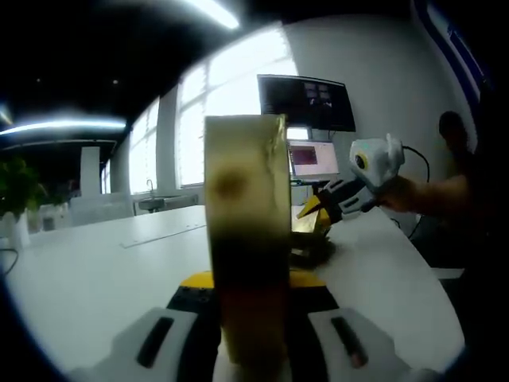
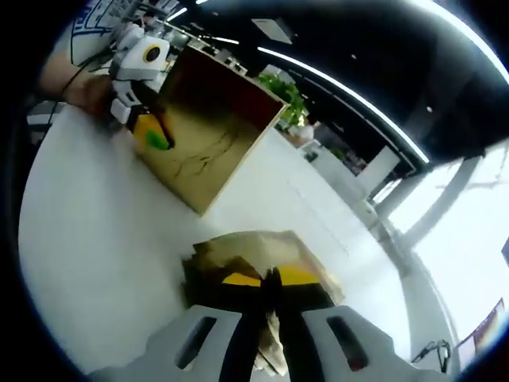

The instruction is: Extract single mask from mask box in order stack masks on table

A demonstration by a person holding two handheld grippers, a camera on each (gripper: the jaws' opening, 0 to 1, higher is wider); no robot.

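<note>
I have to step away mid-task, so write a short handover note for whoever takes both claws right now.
Left claw: shut on the mask box, holding it upright on the white table.
Right claw: shut on a piece from the pile of masks lying on the table beside the box.
Done: several masks are already out and piled.
Left: release this one onto the pile, then go back to the box for the next. How many remain inside cannot be seen.
</note>
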